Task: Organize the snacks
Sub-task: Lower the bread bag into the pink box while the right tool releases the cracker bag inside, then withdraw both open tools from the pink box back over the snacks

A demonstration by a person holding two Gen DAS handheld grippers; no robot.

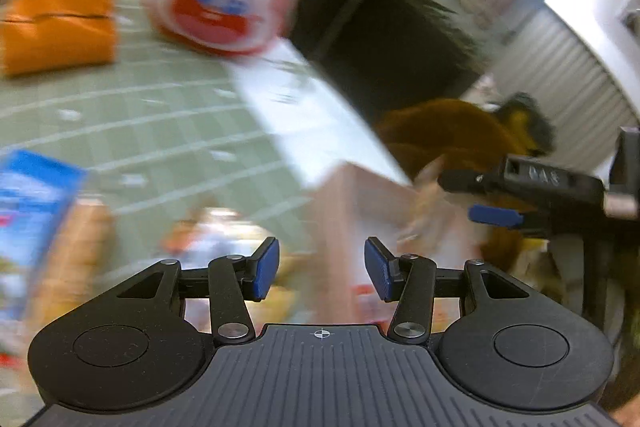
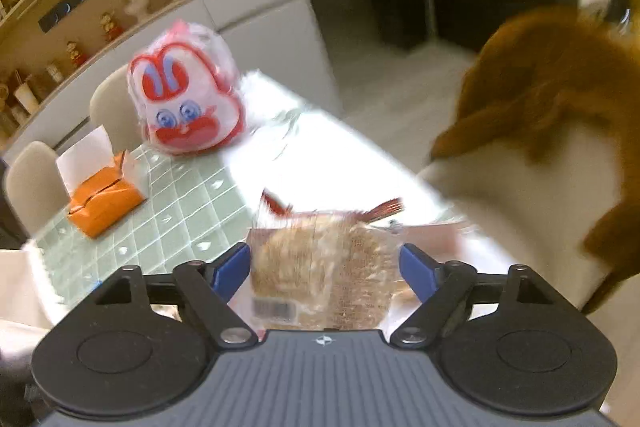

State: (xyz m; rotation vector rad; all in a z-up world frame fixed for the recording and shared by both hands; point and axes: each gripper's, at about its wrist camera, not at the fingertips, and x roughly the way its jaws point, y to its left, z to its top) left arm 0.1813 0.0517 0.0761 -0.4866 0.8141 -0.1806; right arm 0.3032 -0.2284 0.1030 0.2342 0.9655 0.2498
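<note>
Right gripper [image 2: 324, 271] angled steeply down over the table [image 2: 192, 199], jaws wide, a wrapped snack pack [image 2: 320, 267] between the pads; contact cannot be told. Left gripper [image 1: 322, 269] tilted down, jaws parted, holding nothing, above blurred snacks [image 1: 212, 235]

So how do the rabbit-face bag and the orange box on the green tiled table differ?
The rabbit-face bag is rounded, white and red, and sealed; the orange box is angular, plain orange, with its white flap standing open. The bag stands upright, the box lies low. Both rest on the green tiled table, apart from each other.
</note>
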